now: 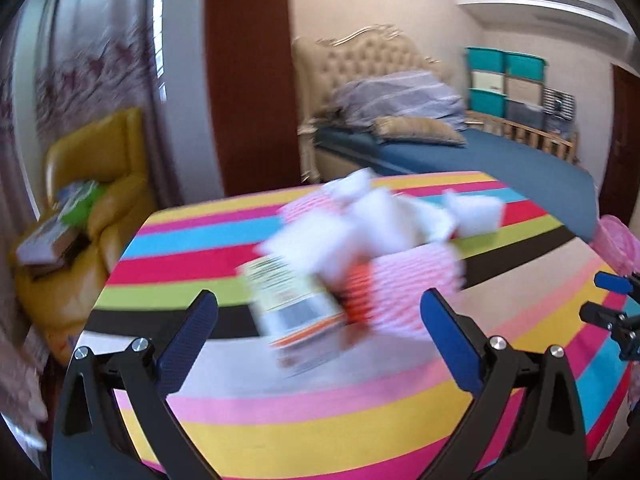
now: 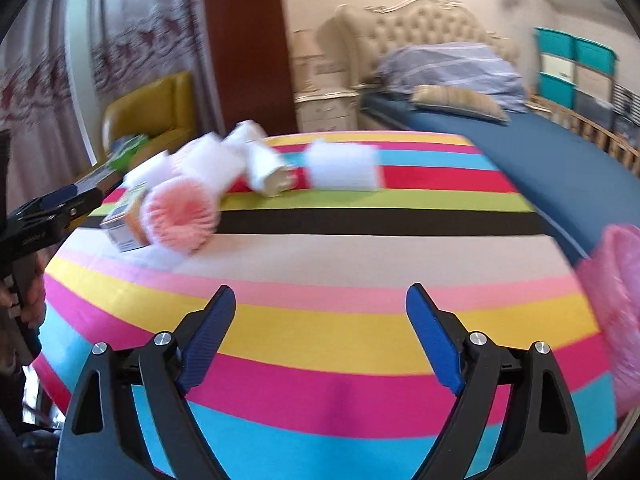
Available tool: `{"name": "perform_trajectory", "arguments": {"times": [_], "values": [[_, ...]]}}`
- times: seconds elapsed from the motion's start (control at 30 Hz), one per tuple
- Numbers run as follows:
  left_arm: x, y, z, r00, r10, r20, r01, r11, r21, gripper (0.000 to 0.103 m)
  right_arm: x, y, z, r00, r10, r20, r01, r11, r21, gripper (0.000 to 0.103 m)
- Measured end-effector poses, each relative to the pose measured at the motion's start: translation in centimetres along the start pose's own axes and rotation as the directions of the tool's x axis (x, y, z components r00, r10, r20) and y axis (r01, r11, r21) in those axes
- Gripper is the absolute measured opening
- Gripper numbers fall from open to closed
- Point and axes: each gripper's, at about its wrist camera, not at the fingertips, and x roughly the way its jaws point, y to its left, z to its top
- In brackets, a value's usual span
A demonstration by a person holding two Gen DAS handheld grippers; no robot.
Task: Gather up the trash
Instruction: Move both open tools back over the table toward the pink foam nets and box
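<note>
Both tools, left tool [image 1: 318,326] and right tool [image 2: 320,320], stand apart and empty. Trash pile [image 1: 360,248] lies on the striped desk [image 1: 320,420] at 12 o'clock; pink bag [image 2: 616,312] waits at 3 o'clock. Nothing looks collected yet.

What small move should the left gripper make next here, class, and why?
Probably ease the left gripper forward and close on the small labelled box. Its jaws are open, the box lies on the striped table just ahead between them, at the near edge of the trash pile, and the right gripper is open farther back.
</note>
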Motion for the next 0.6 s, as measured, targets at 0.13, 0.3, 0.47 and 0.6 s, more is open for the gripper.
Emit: {"name": "perform_trajectory", "arguments": {"times": [0.13, 0.3, 0.47, 0.6], "values": [[0.0, 4.8, -1.6, 0.997, 0.075, -0.035, -0.077, 0.995, -0.061, 0.098, 1.8, 3.6, 0.8, 0.999, 0.042, -0.023, -0.044, 0.997, -0.06, 0.082], [1.2, 8.8, -2.9, 0.976, 0.205, -0.073, -0.211, 0.973, -0.091, 0.098, 4.0, 7.6, 2.0, 0.995, 0.083, -0.055, -0.09, 0.988, -0.129, 0.082], [1.7, 11.2, -3.5, 0.974, 0.203, -0.1, -0.216, 0.966, -0.141, 0.098, 5.7, 10.0, 3.3, 0.991, 0.106, -0.076, -0.117, 0.981, -0.156, 0.082], [1.8, 11.8, -3.5, 0.973, 0.207, -0.105, -0.223, 0.959, -0.174, 0.098, 6.5, 11.3, 4.0, 0.991, 0.107, -0.074, -0.119, 0.978, -0.17, 0.082]]}}
